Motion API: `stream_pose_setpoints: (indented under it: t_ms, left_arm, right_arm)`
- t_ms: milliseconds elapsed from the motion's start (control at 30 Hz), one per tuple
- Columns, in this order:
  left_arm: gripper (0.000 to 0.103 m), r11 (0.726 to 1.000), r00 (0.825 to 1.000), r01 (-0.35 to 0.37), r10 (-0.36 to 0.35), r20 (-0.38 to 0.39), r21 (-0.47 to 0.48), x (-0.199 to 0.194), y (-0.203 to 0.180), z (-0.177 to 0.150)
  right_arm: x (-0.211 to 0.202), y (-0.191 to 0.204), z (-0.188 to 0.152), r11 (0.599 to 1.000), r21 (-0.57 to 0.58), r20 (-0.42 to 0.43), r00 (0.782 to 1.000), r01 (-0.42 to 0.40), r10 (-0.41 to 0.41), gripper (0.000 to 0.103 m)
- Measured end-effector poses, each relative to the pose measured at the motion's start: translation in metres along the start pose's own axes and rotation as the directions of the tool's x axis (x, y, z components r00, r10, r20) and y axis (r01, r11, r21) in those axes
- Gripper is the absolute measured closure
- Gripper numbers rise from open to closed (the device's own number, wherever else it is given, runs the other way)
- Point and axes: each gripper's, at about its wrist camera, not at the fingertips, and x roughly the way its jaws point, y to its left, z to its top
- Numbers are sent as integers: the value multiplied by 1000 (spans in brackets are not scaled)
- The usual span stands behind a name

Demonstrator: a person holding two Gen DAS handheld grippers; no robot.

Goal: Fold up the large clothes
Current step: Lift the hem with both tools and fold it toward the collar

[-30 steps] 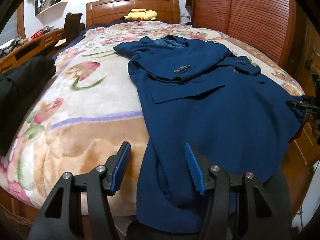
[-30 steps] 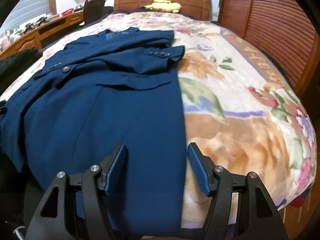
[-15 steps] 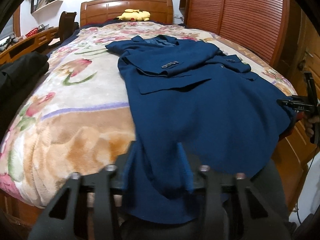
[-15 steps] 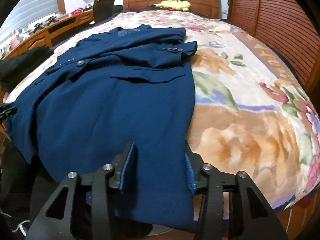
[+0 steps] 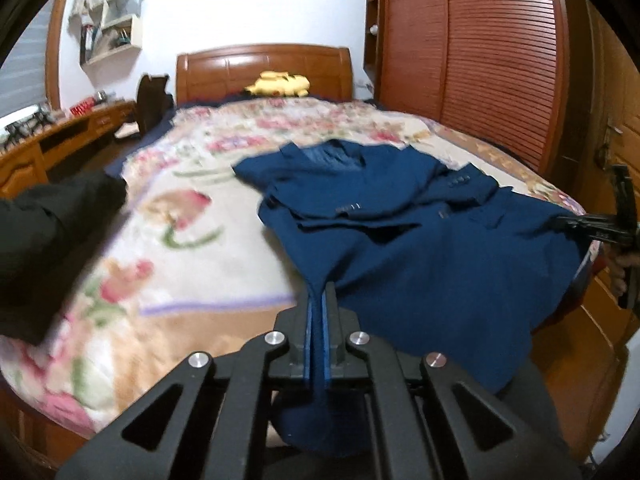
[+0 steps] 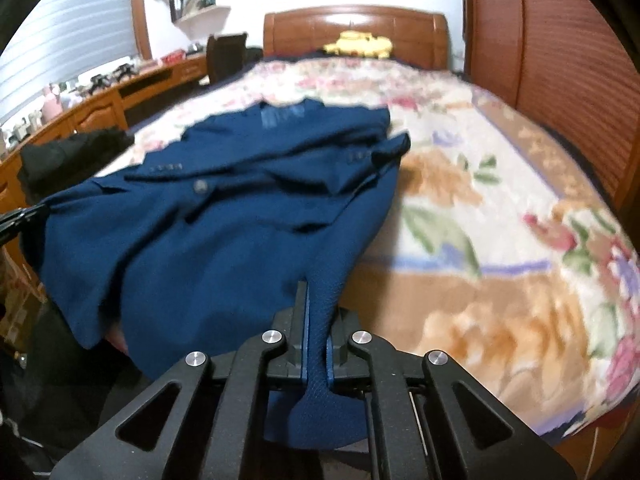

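Left tool (image 5: 319, 300) and right tool (image 6: 316, 308) each clamped jacket (image 5: 420, 248) hem at bed (image 5: 180, 240) foot edge; fold step begun; next: carry hem toward collar, level.

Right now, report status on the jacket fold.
Left tool and right tool both shut on blue jacket hem. Hem raised off floral blanket. Nothing blocking.

The right gripper (image 6: 317, 316) is clamped on the hem of a navy jacket (image 6: 224, 216), its blue-lined fingers (image 6: 305, 332) pinching the cloth. The jacket lies across a floral bed (image 6: 500, 216), a yellow plush toy (image 6: 360, 43) by the headboard.
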Motion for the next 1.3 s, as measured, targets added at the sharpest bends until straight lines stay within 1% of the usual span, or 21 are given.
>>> stream_pose_setpoints:
  t_ms: [100,167,267,367,500,600,800,1000,1067,1200,1300]
  left_arm:
    - [102,1000,999,-21,21,28,-4,-9,9,9]
    - [102,999,998,-35,35,43,-8,-16,17,14]
    - [103,999,997,-40,41,62,-19,-25,24,20]
    - [103,999,996,-27,29,90,-24,-38,23,26]
    - [103,999,991,-38,35,133,22,-56,13,42]
    - [103,997,985,-62,54,161,44,-66,10,54]
    - [103,994,972,-85,67,227,70,-94,11,80]
    - [103,991,953,-104,77,292,79,-115,13,104]
    - [103,990,950,-113,83,302,84,-120,14,111]
    - [103,989,943,-120,87,322,86,-129,17,124]
    - [102,988,942,-129,96,321,84,-123,20,130]
  right_arm:
    - [-22,3,14,1000,-6,74,997,13,-12,101]
    - [-34,2,21,1000,-6,110,994,11,-10,101]
    - [-47,4,29,1000,-21,139,990,8,-5,101]
    - [-58,10,34,999,-42,157,988,2,4,101]
    - [-76,19,44,997,-71,195,980,-13,27,101]
    - [-90,16,49,998,-59,217,975,-29,41,101]
    - [-114,17,63,996,-93,253,967,6,18,101]
    - [-147,22,88,991,-128,317,948,43,0,101]
    - [-156,23,99,988,-135,333,943,70,-21,101]
    - [-168,26,119,985,-148,373,927,90,-29,101]
    - [-167,27,133,982,-155,390,920,105,-37,101]
